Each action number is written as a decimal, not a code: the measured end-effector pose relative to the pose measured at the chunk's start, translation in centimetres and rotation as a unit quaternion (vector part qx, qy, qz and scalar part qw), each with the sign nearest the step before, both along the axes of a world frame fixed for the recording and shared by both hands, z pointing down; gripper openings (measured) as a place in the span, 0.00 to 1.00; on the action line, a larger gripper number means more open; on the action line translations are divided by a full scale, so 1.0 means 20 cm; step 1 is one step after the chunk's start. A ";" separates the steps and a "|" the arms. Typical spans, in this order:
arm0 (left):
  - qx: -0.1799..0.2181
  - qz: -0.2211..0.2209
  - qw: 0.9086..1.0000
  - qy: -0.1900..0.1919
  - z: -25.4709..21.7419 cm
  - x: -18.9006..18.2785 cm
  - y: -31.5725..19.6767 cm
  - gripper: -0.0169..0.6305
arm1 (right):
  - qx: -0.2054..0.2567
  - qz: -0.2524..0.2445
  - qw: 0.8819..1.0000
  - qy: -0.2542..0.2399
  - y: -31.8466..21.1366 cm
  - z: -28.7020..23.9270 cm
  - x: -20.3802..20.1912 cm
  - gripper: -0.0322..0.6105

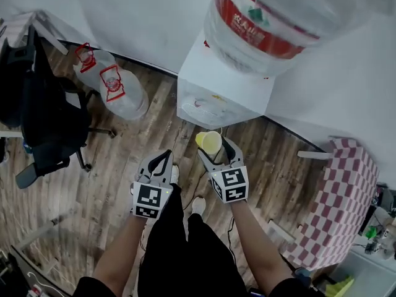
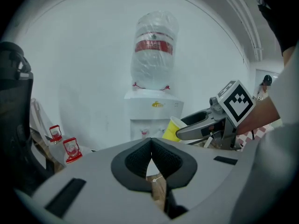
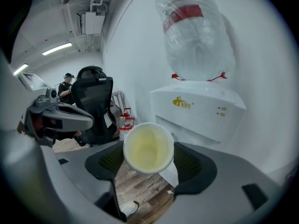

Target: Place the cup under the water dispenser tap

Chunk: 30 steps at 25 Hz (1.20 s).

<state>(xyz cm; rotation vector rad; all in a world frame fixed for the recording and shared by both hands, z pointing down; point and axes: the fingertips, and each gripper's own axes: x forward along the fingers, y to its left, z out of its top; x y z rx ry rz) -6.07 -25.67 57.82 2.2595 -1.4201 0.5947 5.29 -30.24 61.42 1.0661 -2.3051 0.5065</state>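
Note:
A yellow paper cup [image 1: 210, 142] is held in my right gripper [image 1: 216, 146], whose jaws are shut on its sides; the cup [image 3: 148, 147] faces the camera with its empty inside showing. It hangs just in front of the white water dispenser [image 1: 216, 85], which carries a large bottle [image 1: 272, 17] with a red label. The taps [image 2: 145, 133] show small and low on the dispenser's [image 2: 152, 113] front, left of the cup [image 2: 173, 129]. My left gripper [image 1: 162, 161] hangs left of the right one with its pads [image 2: 151, 161] pressed together and nothing between them.
Two empty water bottles [image 1: 114, 82] with red handles lie on the wooden floor left of the dispenser. A black office chair [image 1: 43, 116] stands at the far left. A pink checked cloth [image 1: 337, 203] covers something at the right. White walls run behind the dispenser.

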 end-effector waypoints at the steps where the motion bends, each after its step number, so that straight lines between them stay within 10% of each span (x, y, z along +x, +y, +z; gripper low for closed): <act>1: -0.003 0.003 1.000 -0.001 0.04 -0.01 -0.04 0.05 | -0.002 0.004 1.000 0.003 -0.04 0.05 -0.01 0.58; 30: -0.022 0.016 0.999 0.018 0.94 -0.06 -0.47 0.05 | -0.022 0.009 0.996 0.082 -0.58 1.15 -0.16 0.58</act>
